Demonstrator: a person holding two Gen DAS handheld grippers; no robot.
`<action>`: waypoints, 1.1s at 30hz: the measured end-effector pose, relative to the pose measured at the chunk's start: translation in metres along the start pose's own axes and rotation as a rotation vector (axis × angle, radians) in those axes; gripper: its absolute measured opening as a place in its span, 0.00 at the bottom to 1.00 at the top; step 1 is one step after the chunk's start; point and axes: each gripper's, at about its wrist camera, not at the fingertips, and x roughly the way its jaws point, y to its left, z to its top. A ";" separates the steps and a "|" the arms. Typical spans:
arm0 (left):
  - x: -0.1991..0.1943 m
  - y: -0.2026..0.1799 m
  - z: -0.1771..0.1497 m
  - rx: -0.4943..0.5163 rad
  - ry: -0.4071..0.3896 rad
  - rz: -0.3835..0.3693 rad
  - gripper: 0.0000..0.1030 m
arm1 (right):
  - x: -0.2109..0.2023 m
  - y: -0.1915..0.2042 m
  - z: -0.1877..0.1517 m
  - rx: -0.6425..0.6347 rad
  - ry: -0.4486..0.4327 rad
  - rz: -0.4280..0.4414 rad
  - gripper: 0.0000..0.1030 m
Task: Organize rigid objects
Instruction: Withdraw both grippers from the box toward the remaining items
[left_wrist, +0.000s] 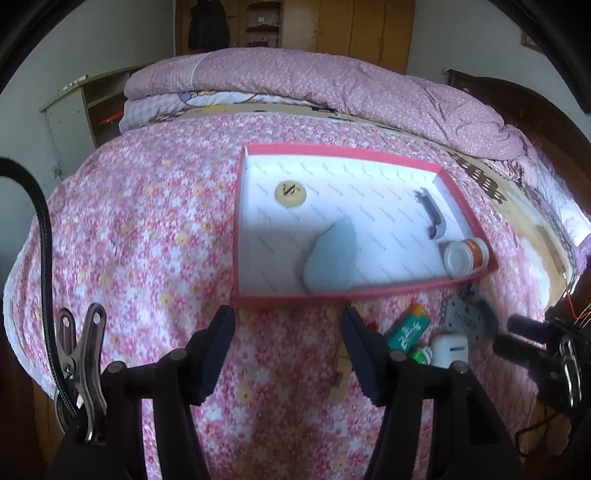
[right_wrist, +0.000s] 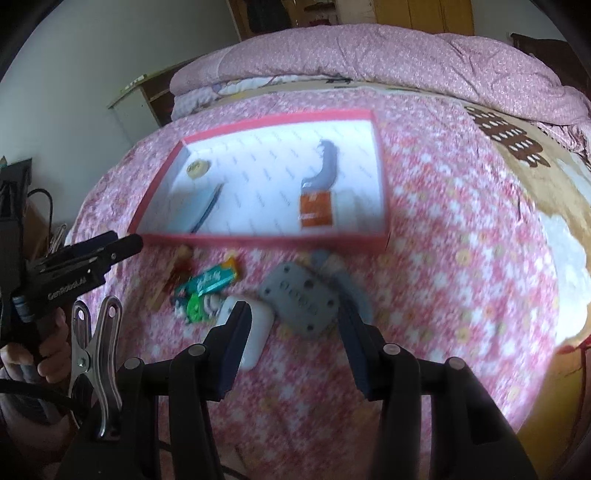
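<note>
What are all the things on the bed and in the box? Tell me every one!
box: one, pink rim, white inside, on the bed
round disc: one, cream, far left corner of the box
pale blue piece: one, near edge inside the box
dark curved tool: one, grey-black, right part of the box
small jar: one, orange label, white lid, lying in the near right corner
green packet: one, on the bedspread in front of the box
white case: one, beside the packet
grey plate: one, with holes, in front of the box
bedspread: one, pink floral
folded quilt: one, pink, far end of the bed
left gripper: open, empty
right gripper: open, over the white case and the grey plate
</note>
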 end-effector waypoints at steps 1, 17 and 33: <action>0.001 0.000 -0.003 -0.002 0.005 0.000 0.61 | 0.001 0.004 -0.004 -0.006 0.008 0.002 0.49; 0.009 -0.009 -0.027 0.023 0.041 -0.056 0.61 | 0.045 0.051 -0.020 -0.132 0.078 -0.052 0.49; 0.028 -0.014 -0.037 0.068 0.043 0.043 0.61 | 0.036 0.035 -0.034 -0.181 0.027 -0.041 0.46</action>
